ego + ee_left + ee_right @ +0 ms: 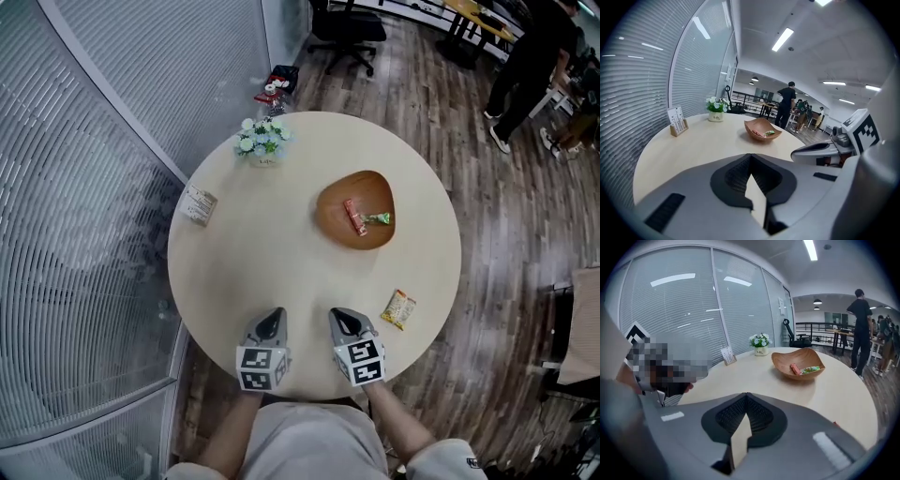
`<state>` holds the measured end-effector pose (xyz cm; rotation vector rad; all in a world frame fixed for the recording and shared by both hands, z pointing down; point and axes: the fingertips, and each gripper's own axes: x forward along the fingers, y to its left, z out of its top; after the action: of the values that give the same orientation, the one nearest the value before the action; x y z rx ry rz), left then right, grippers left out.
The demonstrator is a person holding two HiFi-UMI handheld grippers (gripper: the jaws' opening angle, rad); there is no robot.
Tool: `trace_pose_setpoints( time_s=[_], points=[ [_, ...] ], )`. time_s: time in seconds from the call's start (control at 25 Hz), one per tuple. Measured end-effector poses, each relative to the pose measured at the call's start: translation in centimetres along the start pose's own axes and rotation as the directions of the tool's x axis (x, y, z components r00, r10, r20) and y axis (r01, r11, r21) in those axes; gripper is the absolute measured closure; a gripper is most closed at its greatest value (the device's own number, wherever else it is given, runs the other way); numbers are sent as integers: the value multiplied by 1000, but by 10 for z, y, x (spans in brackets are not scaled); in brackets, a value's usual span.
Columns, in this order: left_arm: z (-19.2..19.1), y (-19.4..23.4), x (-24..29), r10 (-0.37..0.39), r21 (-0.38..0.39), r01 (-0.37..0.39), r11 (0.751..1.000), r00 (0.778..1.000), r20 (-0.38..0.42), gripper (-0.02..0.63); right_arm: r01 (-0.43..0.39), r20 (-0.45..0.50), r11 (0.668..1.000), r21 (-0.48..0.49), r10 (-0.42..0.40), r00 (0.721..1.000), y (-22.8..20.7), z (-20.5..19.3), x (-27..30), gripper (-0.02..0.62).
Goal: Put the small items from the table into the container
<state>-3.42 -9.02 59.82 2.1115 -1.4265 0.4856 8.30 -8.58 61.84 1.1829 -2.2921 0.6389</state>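
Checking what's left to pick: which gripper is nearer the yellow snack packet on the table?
Right. The right gripper is close beside the yellow snack packet, not touching; the left gripper lies beyond it, farther from the packet.

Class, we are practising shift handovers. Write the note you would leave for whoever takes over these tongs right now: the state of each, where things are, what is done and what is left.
Left tongs: shut, empty, over the table's near edge.
Right tongs: shut, empty, beside the left.
Bowl: right of the table's middle, holding a red packet and a green sweet.
Done: those two are in.
Left: the yellow packet lies on the table just right of the right tongs, not yet in.
The card stand and flowers at the far-left rim are probably decor.
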Motion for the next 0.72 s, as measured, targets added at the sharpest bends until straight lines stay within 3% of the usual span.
trace_pose_setpoints(
  time_s=[0.28, 0.48, 0.72],
  points=[
    [-12, -26, 3, -65, 42, 67, 997, 997, -44, 600, 24, -3, 1000, 2, -24, 1000, 8, -7, -6, 594],
    [-11, -29, -2, -64, 23, 65, 998, 997, -31, 600, 38, -8, 999, 11, -38, 999, 3, -15, -10, 594],
    [-19, -26, 0, -74, 21, 74, 997, 996, -42, 600, 158, -52, 987, -13, -158, 986, -54, -46, -24, 592]
  ],
)
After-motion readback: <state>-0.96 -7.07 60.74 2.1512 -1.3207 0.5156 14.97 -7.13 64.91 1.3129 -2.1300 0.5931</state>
